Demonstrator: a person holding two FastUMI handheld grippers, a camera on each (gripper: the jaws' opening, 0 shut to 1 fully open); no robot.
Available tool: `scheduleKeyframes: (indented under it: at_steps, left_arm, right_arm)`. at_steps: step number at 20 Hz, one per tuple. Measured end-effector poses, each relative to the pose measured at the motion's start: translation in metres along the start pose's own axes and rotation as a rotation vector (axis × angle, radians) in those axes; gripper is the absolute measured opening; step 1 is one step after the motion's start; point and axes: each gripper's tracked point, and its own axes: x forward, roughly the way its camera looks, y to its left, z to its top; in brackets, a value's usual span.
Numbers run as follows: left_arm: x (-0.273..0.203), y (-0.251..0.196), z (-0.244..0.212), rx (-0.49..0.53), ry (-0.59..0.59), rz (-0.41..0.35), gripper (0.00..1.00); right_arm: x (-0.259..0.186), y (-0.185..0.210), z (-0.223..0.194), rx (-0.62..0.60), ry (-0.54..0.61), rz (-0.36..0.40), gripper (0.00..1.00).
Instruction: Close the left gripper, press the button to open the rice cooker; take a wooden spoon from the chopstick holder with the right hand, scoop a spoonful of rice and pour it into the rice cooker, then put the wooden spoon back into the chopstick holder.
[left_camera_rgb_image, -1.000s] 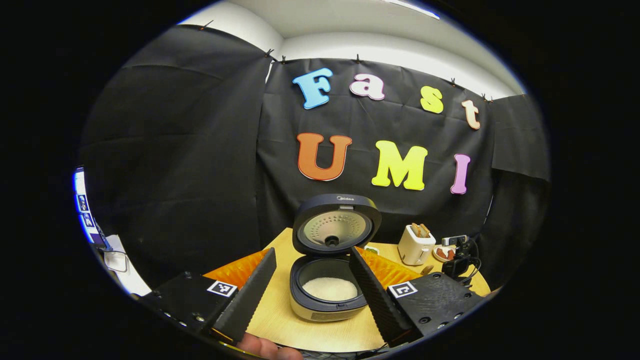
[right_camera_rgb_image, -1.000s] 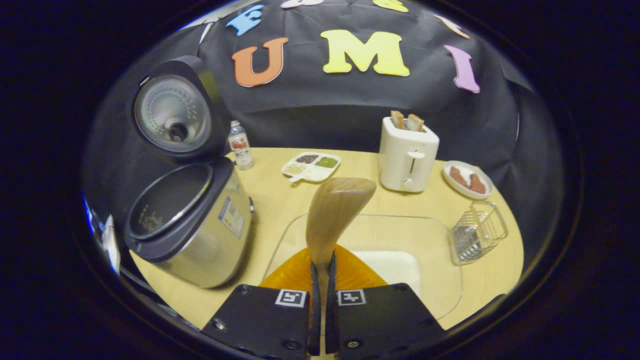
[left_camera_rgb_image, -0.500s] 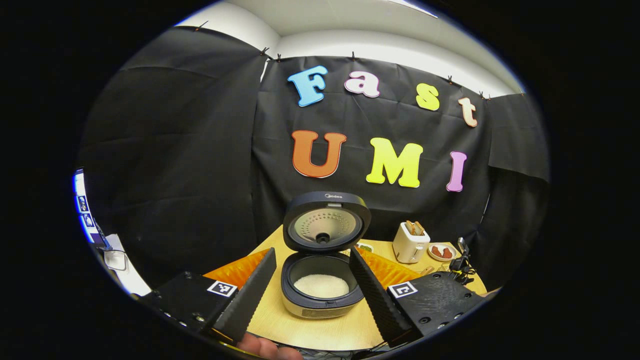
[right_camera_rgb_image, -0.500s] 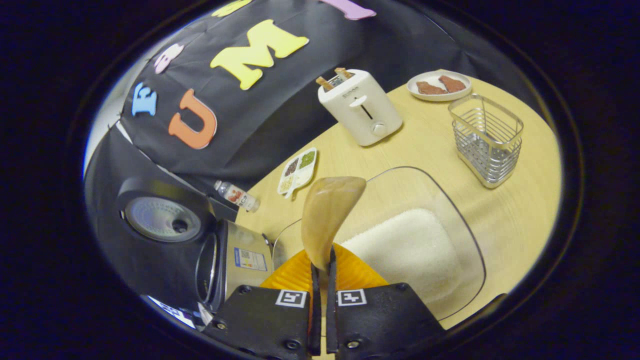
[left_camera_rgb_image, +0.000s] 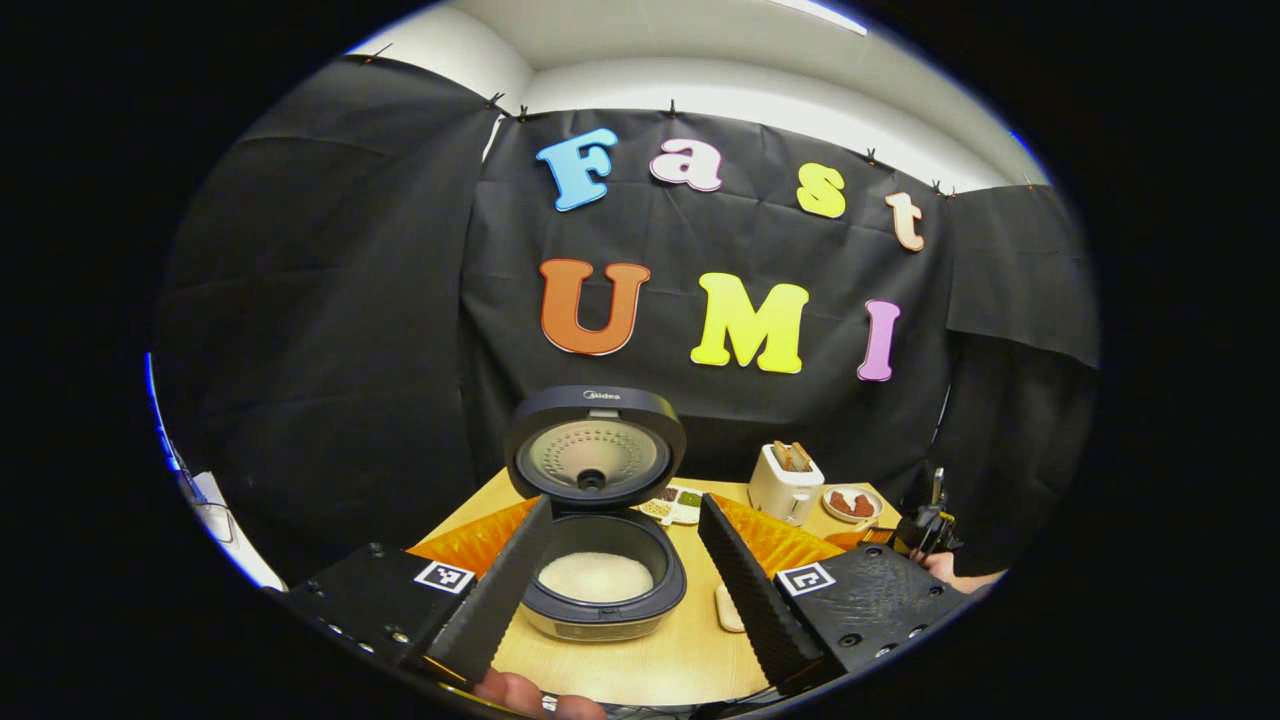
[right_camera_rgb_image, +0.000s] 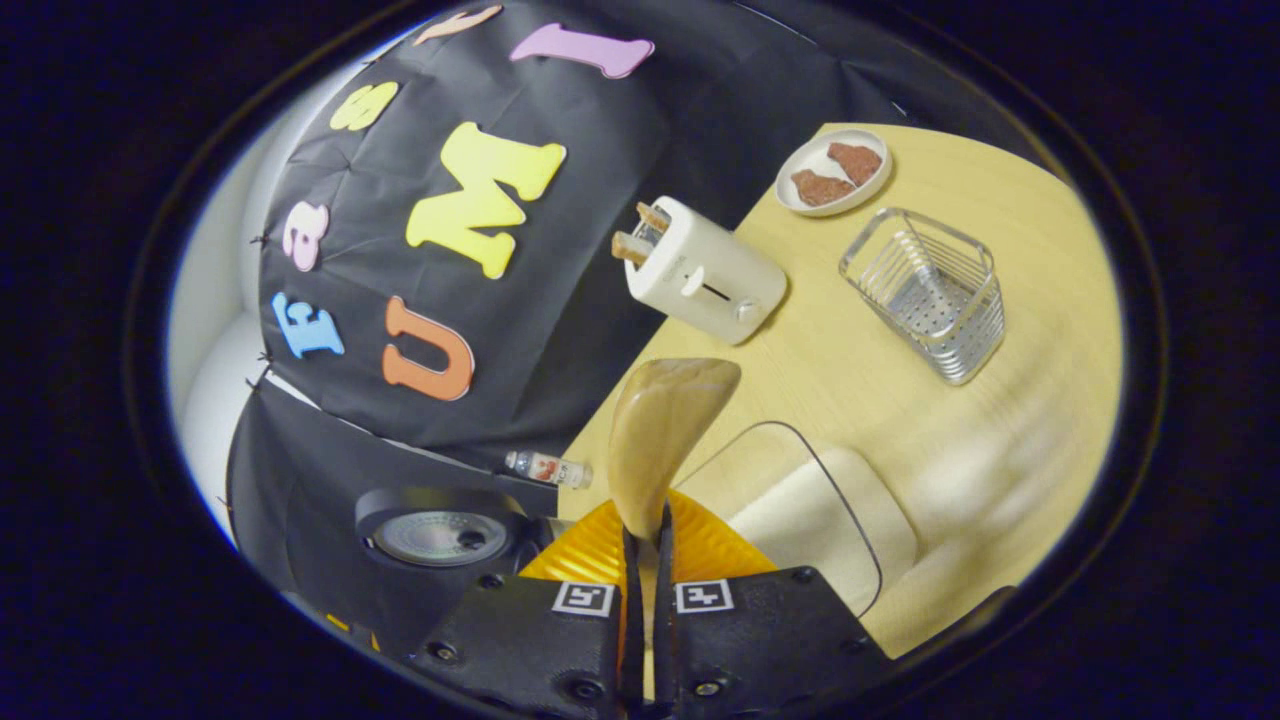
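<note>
Where black cloth backs the wooden table (right_camera_rgb_image: 880, 380), its far side seemingly blurs.

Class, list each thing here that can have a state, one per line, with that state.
Rice cooker: lid up, rice inside.
Left gripper: open.
Right gripper: shut on the wooden spoon.
Chopstick holder: upright, nothing visible inside.
Toaster: bread in both slots.
Clear tray: holds rice.
</note>
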Motion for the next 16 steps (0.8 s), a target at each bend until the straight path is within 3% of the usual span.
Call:
scheduleKeyframes:
  at_steps: [5, 10, 16]
  left_arm:
    - [-0.008, 0.003, -0.004, -0.003, -0.013, -0.012, 0.95]
    - [-0.023, 0.032, -0.003, -0.017, -0.038, 0.034, 0.95]
    - [-0.043, 0.079, -0.006, -0.024, -0.049, 0.094, 0.95]
  right_arm:
    - [-0.009, 0.097, 0.004, -0.070, 0.004, 0.098, 0.09]
    - [0.017, 0.194, -0.033, -0.200, 0.045, 0.193, 0.09]
    - [0.063, 0.245, -0.099, -0.421, 0.072, 0.164, 0.09]
